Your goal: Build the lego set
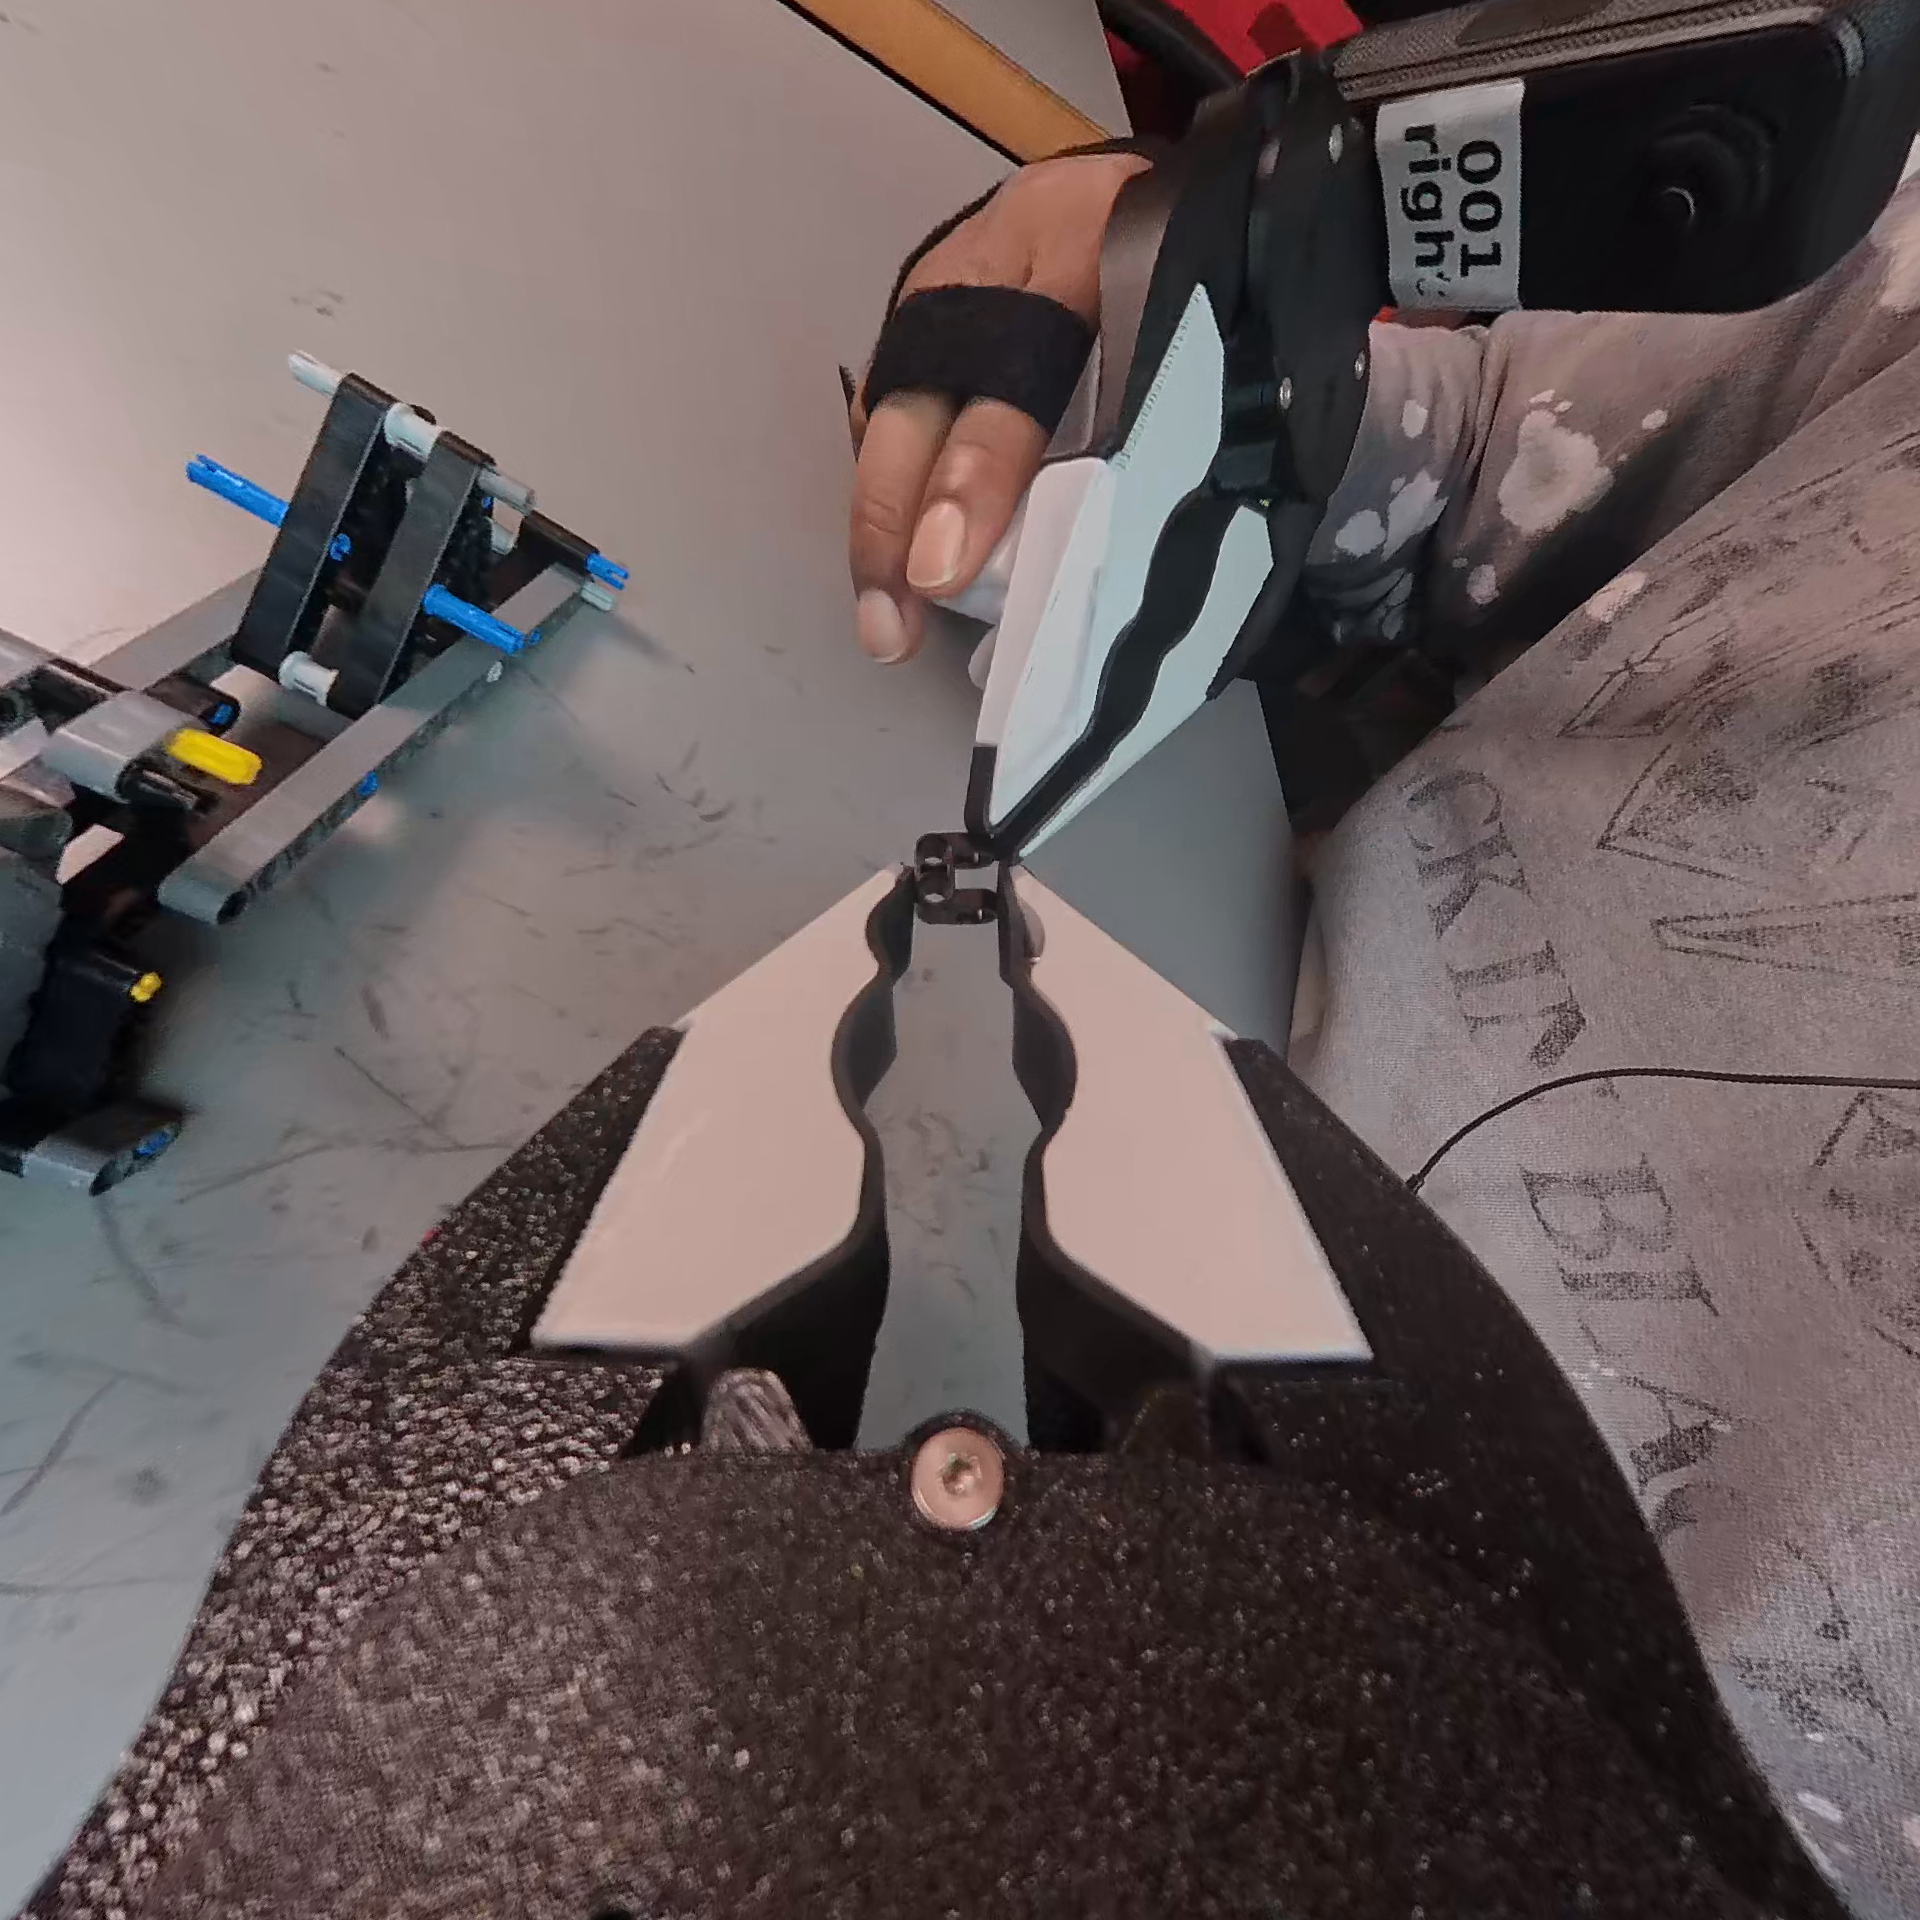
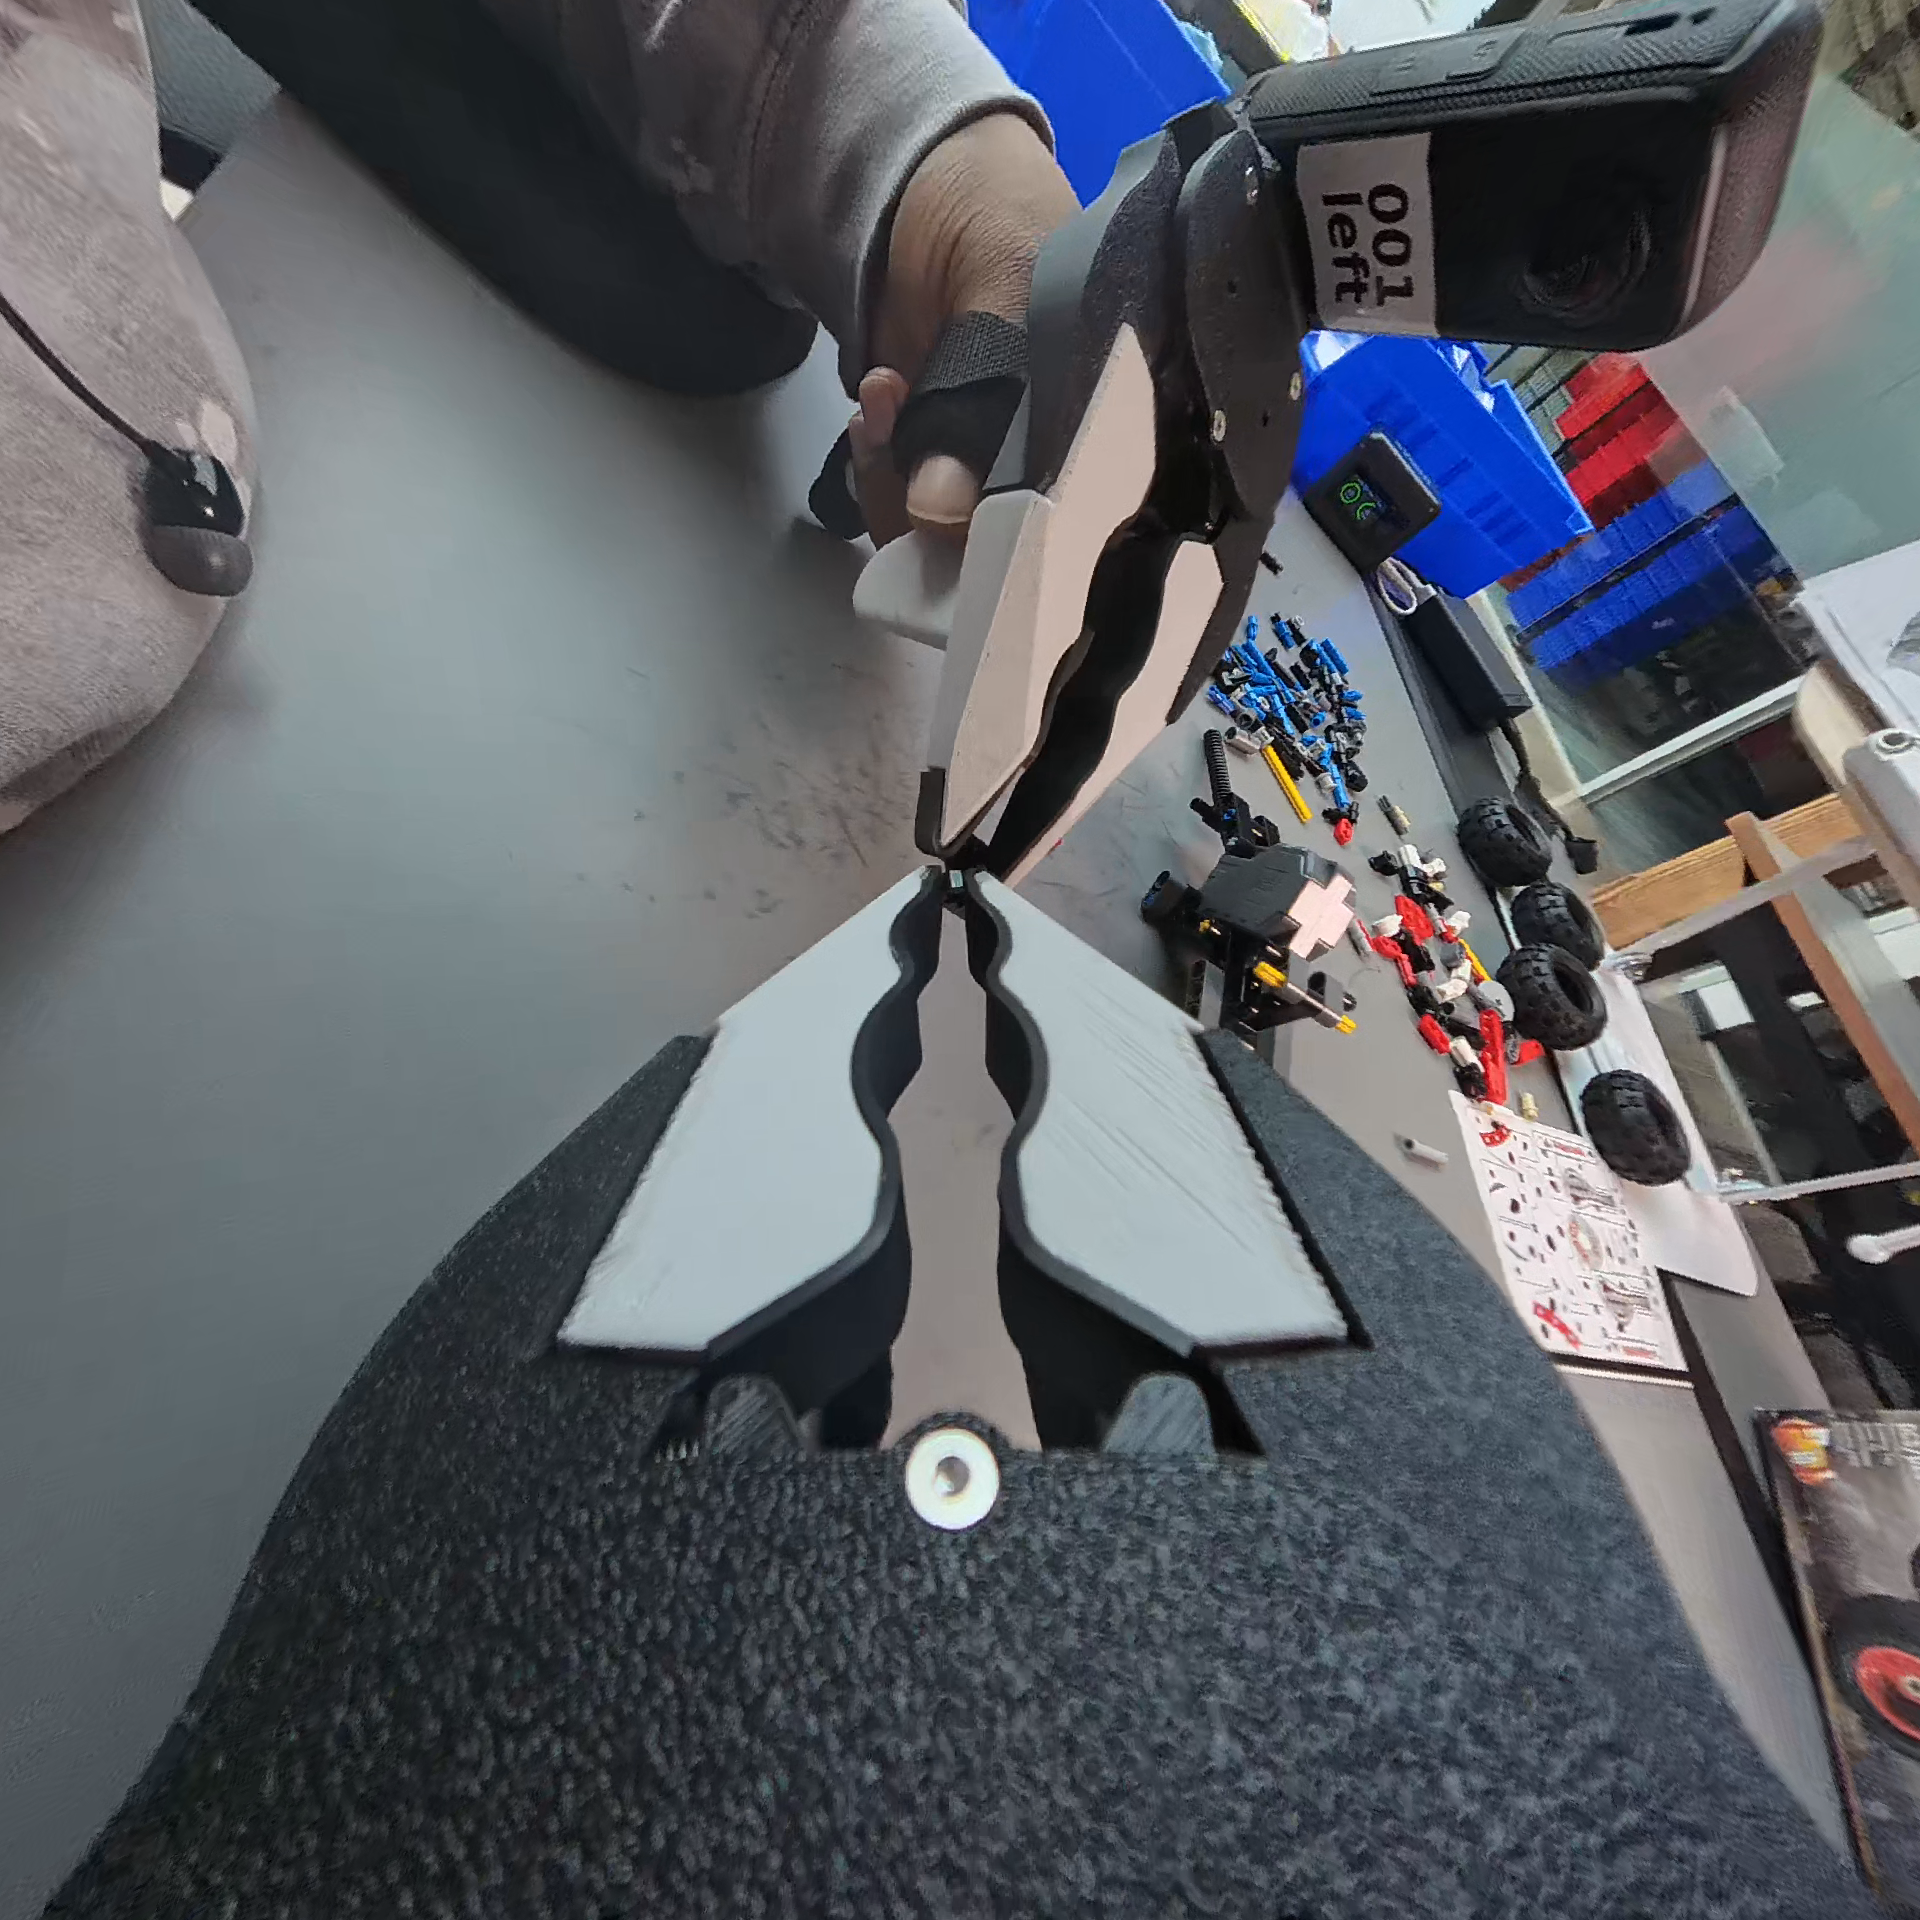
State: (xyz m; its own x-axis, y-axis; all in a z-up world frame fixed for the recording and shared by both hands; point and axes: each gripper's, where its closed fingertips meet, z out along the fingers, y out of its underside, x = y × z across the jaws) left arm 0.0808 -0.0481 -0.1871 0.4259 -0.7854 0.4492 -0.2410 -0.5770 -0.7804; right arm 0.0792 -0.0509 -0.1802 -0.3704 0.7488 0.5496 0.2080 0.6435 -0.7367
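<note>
My left gripper (image 1: 954,896) is shut on a small black lego connector (image 1: 951,906) held above the grey table. A second small black piece (image 1: 951,854) sits against its top, and my right gripper (image 1: 992,836) comes down from above, shut on it. In the right wrist view my right gripper (image 2: 951,885) pinches the small black piece (image 2: 953,881) tip to tip with my left gripper (image 2: 961,842). A partly built grey and black lego frame (image 1: 343,665) with blue and yellow pins lies at the left.
A pile of blue and black pins (image 2: 1294,707), a small black sub-assembly (image 2: 1262,904), red pieces (image 2: 1444,977), several black tyres (image 2: 1553,987) and an instruction sheet (image 2: 1569,1236) lie at the right. Blue bins (image 2: 1455,436) stand behind. A person's grey-clothed torso (image 1: 1662,1039) is close by.
</note>
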